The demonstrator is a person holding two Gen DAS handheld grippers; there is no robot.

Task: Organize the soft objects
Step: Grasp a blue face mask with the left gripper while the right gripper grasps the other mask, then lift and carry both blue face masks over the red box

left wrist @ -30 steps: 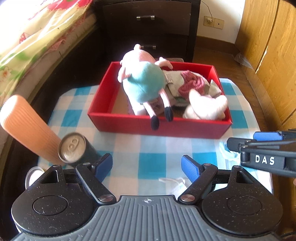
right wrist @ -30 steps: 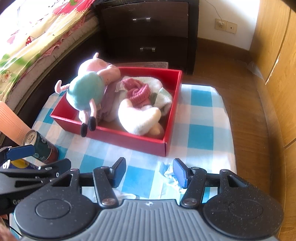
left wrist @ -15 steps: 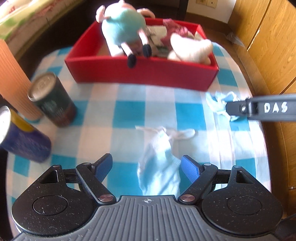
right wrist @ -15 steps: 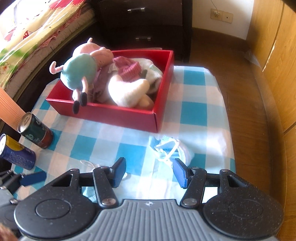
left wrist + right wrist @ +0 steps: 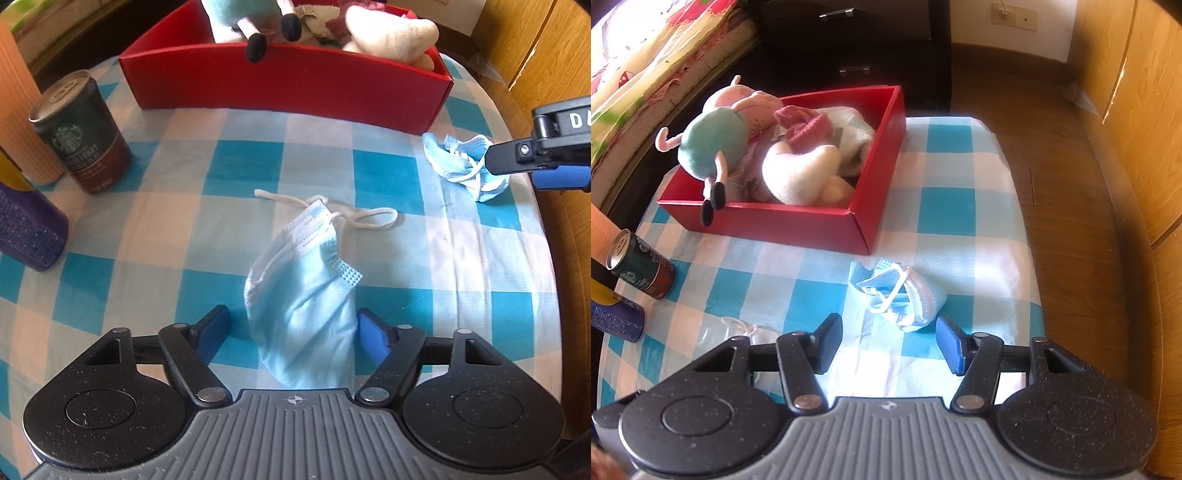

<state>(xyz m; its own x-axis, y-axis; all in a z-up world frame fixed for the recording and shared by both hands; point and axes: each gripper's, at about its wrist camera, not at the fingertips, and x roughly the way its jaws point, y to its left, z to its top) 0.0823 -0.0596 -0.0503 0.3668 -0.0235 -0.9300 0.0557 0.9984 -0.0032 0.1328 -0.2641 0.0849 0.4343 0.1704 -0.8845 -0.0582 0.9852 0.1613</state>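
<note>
Left gripper (image 5: 293, 328) — fingers spread wide, a flattened blue face mask (image 5: 303, 295) lying between them at lower centre, its ear loops trailing up-frame on the checked tablecloth (image 5: 184, 206).

Right gripper (image 5: 889, 343) — fingers likewise apart, a crumpled blue face mask (image 5: 901, 295) just ahead of the tips.

Red box (image 5: 798, 225), upper left, holds plush toys (image 5: 716, 144).

Starbucks can (image 5: 81, 133), left edge.

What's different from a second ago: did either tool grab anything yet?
No grab yet. Both tools came down toward the table, still open: the left tool now straddles the flat face mask, and the right tool has closed in on the crumpled mask. Neither mask has moved. The red box, its plush toys and the cans stayed put.
</note>
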